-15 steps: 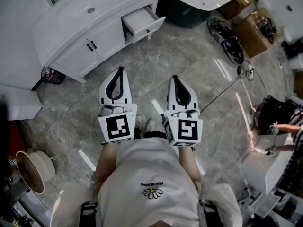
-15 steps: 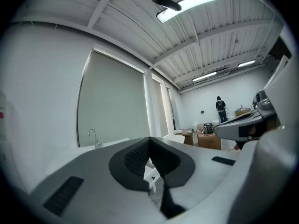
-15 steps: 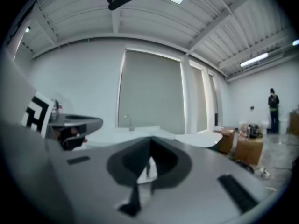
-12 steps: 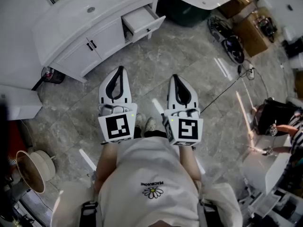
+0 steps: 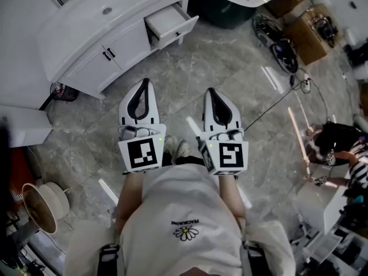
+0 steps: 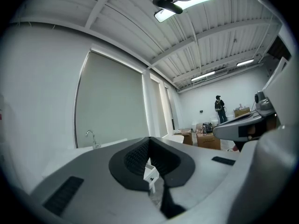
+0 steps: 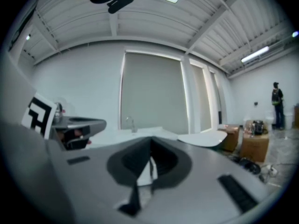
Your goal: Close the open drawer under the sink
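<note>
Looking for the drawer (image 5: pixel 171 22) first, where does it sit from the two grippers?

Ahead of them and well apart, across open floor (image 5: pixel 190 62). It hangs out of the right end of the vanity (image 5: pixel 75 36) front, just under the counter edge that carries the sink (image 5: pixel 118 7) and beside the cabinet doors (image 5: pixel 118 48).

Which way does it run?

Its front panel lies along the vanity's front edge, and the box sticks out toward the floor, square to that edge. So I judge the closing push has to go straight back into the vanity, against the front panel.

Which gripper is closer?

The left gripper (image 5: pixel 145 83) by a little, I'd say, and the right gripper (image 5: pixel 211 91) is nearly as near. In the head view the drawer lies between their two lines, so neither points dead at it. In the left gripper view, though, the drawer (image 6: pixel 150 175) shows through the gap below the pads.

How are they held?

Side by side in front of the person's body, both about level, tips toward the vanity. They are apart from each other and touch nothing.

And the jaws?

Both pairs are closed tip to tip with nothing between them. That suits a push with the closed tips, to my mind, and no grasp seems called for. The approach across the floor is not yet made.
</note>
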A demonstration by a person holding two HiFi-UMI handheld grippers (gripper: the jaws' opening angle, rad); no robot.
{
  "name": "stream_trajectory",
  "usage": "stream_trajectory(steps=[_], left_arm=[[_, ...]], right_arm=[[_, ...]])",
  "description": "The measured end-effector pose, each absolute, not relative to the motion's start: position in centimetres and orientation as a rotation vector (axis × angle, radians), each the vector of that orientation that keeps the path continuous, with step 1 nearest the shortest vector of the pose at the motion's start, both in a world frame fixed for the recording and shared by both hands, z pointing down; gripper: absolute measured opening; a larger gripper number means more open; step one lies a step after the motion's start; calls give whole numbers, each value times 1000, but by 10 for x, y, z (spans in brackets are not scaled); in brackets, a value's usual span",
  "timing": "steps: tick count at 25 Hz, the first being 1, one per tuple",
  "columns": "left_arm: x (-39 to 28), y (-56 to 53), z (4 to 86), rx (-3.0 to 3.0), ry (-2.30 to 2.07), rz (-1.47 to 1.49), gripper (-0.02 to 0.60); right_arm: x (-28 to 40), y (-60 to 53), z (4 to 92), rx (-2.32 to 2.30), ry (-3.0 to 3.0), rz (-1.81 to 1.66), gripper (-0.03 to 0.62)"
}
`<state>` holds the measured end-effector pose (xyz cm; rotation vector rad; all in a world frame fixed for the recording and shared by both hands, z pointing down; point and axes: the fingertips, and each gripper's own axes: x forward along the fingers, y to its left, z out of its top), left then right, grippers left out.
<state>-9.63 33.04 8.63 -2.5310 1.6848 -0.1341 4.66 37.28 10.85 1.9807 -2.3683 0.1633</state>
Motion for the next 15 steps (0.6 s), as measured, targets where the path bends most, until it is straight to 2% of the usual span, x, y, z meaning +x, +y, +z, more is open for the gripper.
stream_trajectory(steps=[15], left_arm=[[-81, 317, 98, -2470, 1731, -171, 14]], right_arm=[[79, 367, 135, 1896, -2419, 291, 28]])
